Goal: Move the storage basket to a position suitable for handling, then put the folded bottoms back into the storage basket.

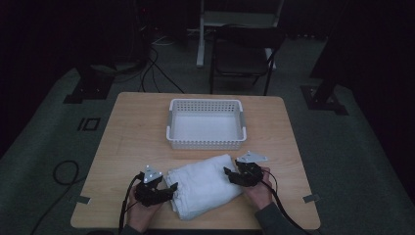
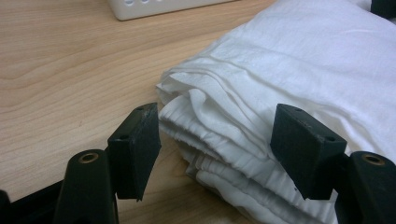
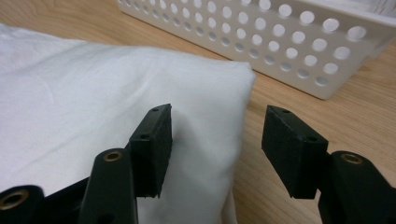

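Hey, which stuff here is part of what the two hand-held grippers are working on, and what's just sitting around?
Likely in the job:
folded white cloth
white basket
left hand-held gripper
right hand-held gripper

Just around:
chair
floor cables

A dim room with grey carpet surrounds a light wooden surface. At twelve o'clock stands a dark folding chair; black cables trail at eleven o'clock. Dark stand bases sit at ten and two.

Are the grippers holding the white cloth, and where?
Nothing is held yet. The left gripper and right gripper are both open at opposite ends of the folded white cloth.
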`<state>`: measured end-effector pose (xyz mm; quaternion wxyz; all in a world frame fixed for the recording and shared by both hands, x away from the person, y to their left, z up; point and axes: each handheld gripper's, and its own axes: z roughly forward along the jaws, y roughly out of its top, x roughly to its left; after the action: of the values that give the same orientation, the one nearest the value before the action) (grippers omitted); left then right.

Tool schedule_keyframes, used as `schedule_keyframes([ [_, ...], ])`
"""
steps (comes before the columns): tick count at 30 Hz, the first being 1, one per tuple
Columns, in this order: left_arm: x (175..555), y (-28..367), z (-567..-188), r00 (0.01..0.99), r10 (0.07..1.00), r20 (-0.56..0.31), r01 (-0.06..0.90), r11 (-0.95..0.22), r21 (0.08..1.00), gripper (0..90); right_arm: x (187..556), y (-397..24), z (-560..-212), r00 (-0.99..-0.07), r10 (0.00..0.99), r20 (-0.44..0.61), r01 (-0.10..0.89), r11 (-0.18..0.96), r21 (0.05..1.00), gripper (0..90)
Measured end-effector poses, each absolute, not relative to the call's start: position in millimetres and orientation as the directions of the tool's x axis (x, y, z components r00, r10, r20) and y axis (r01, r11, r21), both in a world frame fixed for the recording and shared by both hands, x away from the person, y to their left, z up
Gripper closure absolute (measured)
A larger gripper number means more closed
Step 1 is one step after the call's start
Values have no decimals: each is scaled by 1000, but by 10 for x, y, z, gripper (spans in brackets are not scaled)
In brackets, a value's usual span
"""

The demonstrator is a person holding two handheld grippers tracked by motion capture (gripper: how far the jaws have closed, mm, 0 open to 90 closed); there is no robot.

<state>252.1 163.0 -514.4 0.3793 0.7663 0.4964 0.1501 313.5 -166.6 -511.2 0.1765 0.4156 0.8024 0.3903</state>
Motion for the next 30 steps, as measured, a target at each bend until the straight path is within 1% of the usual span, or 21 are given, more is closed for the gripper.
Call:
schedule_keyframes([
  [17, 2625, 1550, -5190, 462, 881, -97, 646, -259, 718, 325, 3146, -1708, -5154, -590, 806, 54, 544, 347, 764, 421],
  [30, 2808, 1501, -5213, 473, 878, -68, 635, -287, 718, 344, 3165, -1712, -5201, -593, 802, 74, 562, 347, 751, 442],
])
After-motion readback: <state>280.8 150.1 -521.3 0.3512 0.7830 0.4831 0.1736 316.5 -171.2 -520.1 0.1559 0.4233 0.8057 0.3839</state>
